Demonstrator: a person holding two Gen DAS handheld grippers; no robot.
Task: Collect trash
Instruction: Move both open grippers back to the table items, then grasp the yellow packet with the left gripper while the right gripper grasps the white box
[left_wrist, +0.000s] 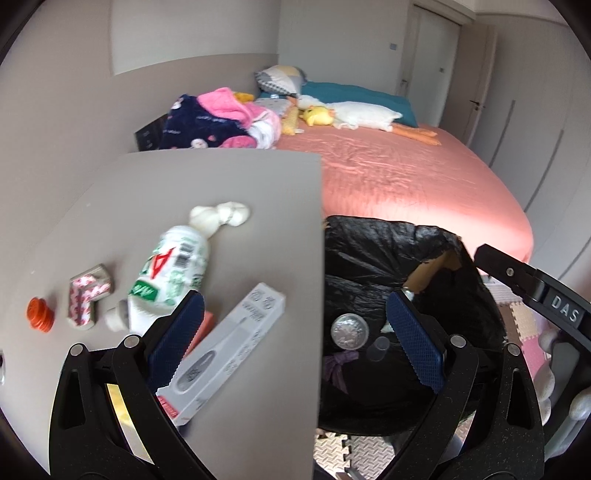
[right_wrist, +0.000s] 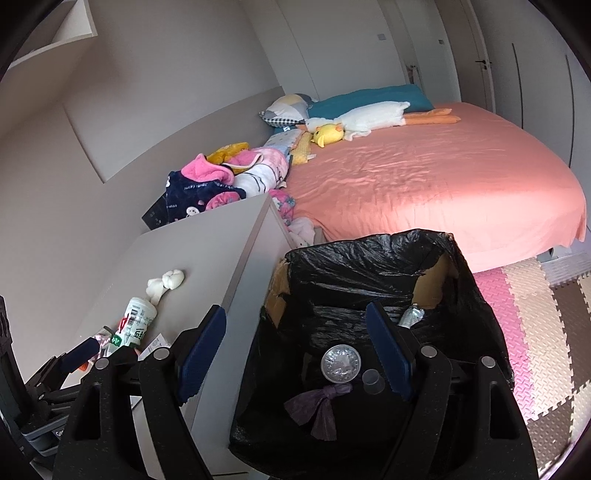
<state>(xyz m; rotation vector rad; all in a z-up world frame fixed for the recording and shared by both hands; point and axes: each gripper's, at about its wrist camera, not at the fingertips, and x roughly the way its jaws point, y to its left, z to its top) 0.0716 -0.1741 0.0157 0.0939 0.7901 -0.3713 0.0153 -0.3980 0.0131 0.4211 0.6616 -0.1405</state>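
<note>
The left gripper (left_wrist: 295, 332) hangs with its jaws spread wide and nothing between them, straddling the right edge of the counter (left_wrist: 221, 184): its left pad sits over the counter and its right pad over the bin (left_wrist: 369, 258), a box lined with a black bag. The right gripper (right_wrist: 295, 347) is likewise released and empty, poised above the bin's mouth.

In the left wrist view, the nearest piece of trash is a grey box (left_wrist: 236, 339), lying just beside the left pad at about 7 o'clock from the gripper's centre. Its long axis runs diagonally, from 7 o'clock up toward 1 o'clock. A white bottle (left_wrist: 173, 277) with green print lies at about 10 o'clock, its cap end toward the camera. Beyond it at 11 o'clock is a knotted white wad (left_wrist: 219, 216). Farther out at 9 o'clock rest a patterned block (left_wrist: 88, 295) and an orange cap (left_wrist: 40, 314).

Inside the bin, a round foil lid (right_wrist: 340, 363), a small clear cup (right_wrist: 373, 380) and a purple wrapper (right_wrist: 317, 402) already lie on the bottom.

The left gripper is plainly nearer the counter's trash, so it seems the likelier one for the next pick, probably the box, closing across its short width.
</note>
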